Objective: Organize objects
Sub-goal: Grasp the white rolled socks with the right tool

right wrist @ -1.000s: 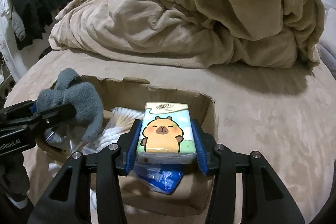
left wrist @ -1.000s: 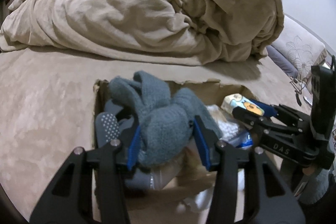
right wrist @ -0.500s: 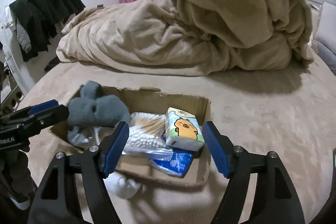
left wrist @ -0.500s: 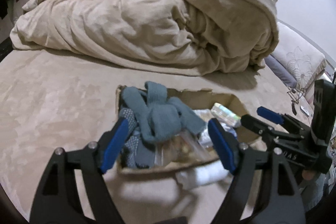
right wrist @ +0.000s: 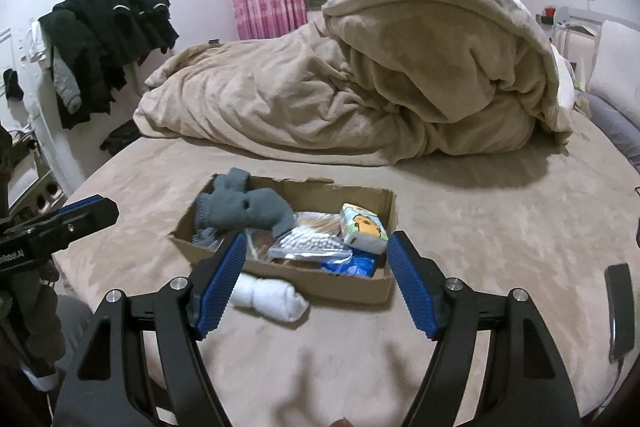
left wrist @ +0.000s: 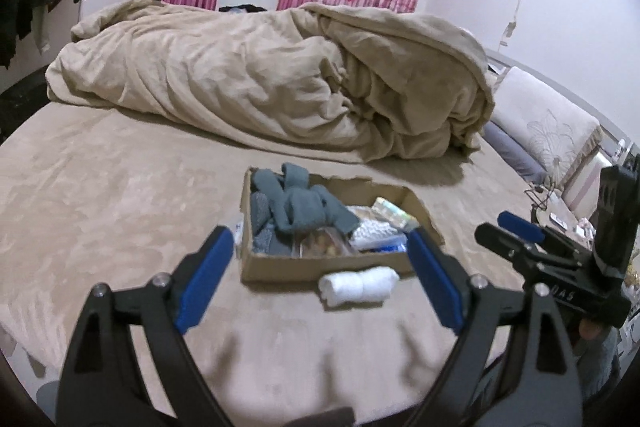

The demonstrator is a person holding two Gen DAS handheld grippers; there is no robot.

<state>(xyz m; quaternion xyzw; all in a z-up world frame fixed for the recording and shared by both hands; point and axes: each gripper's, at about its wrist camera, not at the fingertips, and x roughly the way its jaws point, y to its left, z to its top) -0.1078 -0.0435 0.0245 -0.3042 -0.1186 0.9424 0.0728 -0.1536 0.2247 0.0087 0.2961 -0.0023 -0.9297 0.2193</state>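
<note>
1. The left gripper (left wrist: 320,275) and the right gripper (right wrist: 314,281) were both wide apart and held nothing.
2. The cardboard box (right wrist: 352,287) stood near the front edge of the bed (right wrist: 480,227); the white rolled sock (right wrist: 272,297) lay outside, touching its front wall.
3. I think the sock should be gripped at its middle and lifted over the wall.

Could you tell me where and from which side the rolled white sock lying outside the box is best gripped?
Grip the white sock roll across its middle, coming from above. It lies lengthwise against the cardboard box front wall, so one finger probably needs the narrow gap beside that wall; its soft, rounded bundle should compress under the pads.
</note>
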